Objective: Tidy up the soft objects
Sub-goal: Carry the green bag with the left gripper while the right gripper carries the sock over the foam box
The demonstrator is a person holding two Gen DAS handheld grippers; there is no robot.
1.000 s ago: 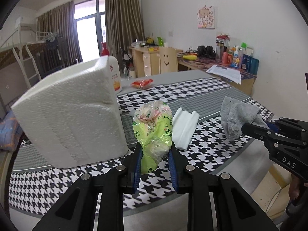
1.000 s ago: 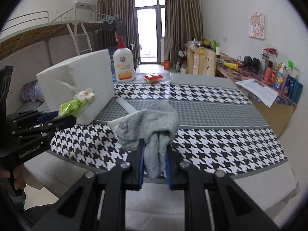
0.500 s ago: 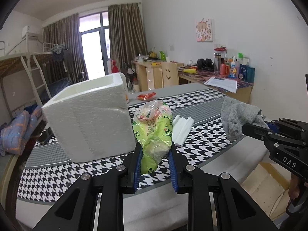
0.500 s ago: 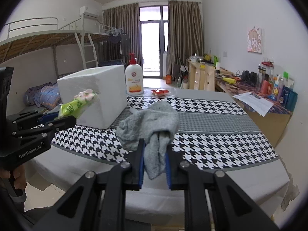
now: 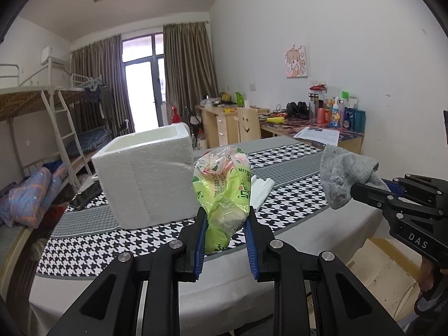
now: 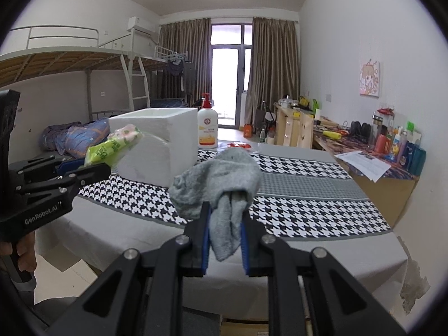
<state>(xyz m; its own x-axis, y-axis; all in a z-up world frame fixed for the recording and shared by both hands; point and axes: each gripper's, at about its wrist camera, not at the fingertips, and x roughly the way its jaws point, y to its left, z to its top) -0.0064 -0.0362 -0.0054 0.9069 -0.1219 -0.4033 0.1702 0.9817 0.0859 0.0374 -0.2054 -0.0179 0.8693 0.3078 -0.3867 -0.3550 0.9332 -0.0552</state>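
We see our left gripper [image 5: 225, 225] pinching a crumpled green plastic packet [image 5: 222, 193] between its blue pads, the packet standing up above the fingers and clear of the table. Our right gripper [image 6: 224, 225] pinches a grey cloth [image 6: 221, 184], which bunches above the fingers and hangs a little below them. From each wrist camera the other gripper shows at the side with its load in the air near the table's front edge. Beyond both grippers lies a table [image 5: 288, 218] covered in a black-and-white houndstooth cloth with grey bands. On it stands a white foam box [image 5: 145, 179], open at the top; we see its thick rim and a strip of inner wall, but we cannot tell what is inside. Just beside the box, partly hidden behind the packet, lies a white ridged foam piece [image 5: 260, 190]. Behind the box stands a pump bottle [image 6: 207, 128] with a red pump and yellow label, and near it a small red packet [image 6: 238, 145]. A dark phone [image 5: 85, 196] lies at the table's left edge.
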